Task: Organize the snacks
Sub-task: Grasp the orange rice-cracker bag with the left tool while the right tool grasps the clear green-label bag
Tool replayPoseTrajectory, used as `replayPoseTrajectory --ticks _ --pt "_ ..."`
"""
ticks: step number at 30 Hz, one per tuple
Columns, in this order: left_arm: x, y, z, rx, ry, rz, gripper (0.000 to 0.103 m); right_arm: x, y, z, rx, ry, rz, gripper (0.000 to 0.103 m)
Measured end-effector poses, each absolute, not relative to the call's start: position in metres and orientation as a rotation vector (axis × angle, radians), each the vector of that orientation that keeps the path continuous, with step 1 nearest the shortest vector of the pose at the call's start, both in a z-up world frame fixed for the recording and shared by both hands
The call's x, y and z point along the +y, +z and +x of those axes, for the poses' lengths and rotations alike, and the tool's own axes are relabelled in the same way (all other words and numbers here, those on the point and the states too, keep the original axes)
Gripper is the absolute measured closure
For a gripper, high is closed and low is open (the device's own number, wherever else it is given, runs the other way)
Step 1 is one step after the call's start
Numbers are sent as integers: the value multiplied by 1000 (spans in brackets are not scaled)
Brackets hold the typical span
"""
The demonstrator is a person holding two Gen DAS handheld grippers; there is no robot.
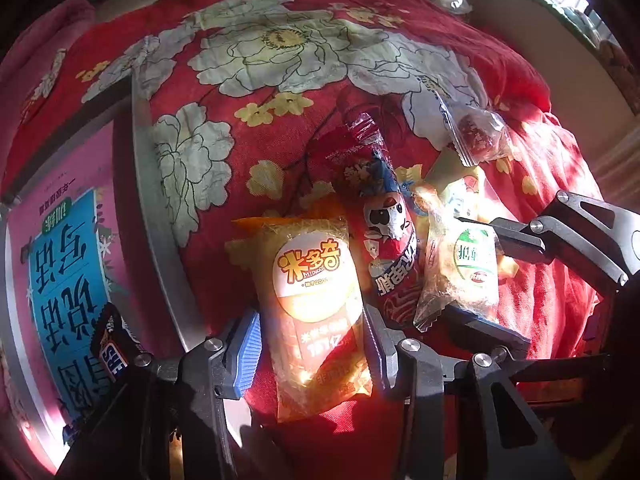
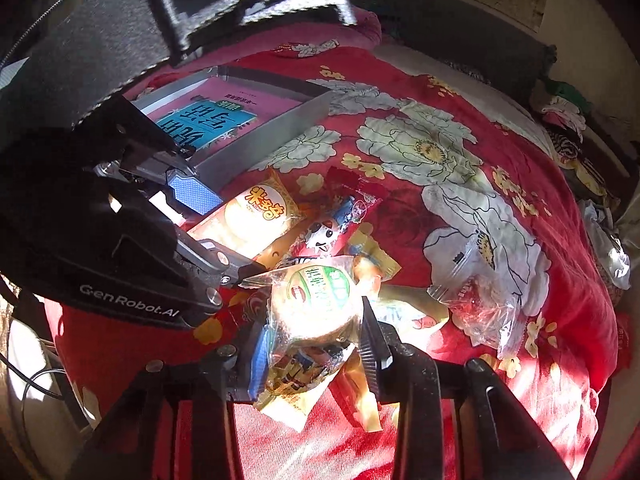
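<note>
while left gripper (image 1: pixel 312 344) clasps orange 米多奇 pack (image 1: pixel 316 304), right gripper (image 2: pixel 312 344) pinches green-label pack (image 2: pixel 316 304), genrobot.ai housing

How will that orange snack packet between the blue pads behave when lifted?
The orange packet looks puffy, so probably light. Its glossy film may slip against the left gripper pads. The loose sealed ends will likely flop.

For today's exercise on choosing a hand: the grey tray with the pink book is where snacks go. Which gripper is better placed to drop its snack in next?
Left. The left gripper straddles the orange snack pack right beside the grey tray. The right gripper has the green-label pack but sits farther from the tray.
</note>
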State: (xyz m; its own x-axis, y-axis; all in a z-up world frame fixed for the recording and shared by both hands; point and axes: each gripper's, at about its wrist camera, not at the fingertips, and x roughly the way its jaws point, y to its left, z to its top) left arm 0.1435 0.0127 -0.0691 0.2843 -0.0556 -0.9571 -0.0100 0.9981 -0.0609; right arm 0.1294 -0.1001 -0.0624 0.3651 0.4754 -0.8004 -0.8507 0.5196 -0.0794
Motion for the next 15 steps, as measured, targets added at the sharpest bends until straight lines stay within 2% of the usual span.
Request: replayPoseTrajectory --ticks 6,15 --pt "25 -64 137 1247 -27 -144 62 -114 -56 137 852 937 -383 65" --pt "35 -48 114 1200 -50 -208 63 -127 -47 143 858 971 -246 65"
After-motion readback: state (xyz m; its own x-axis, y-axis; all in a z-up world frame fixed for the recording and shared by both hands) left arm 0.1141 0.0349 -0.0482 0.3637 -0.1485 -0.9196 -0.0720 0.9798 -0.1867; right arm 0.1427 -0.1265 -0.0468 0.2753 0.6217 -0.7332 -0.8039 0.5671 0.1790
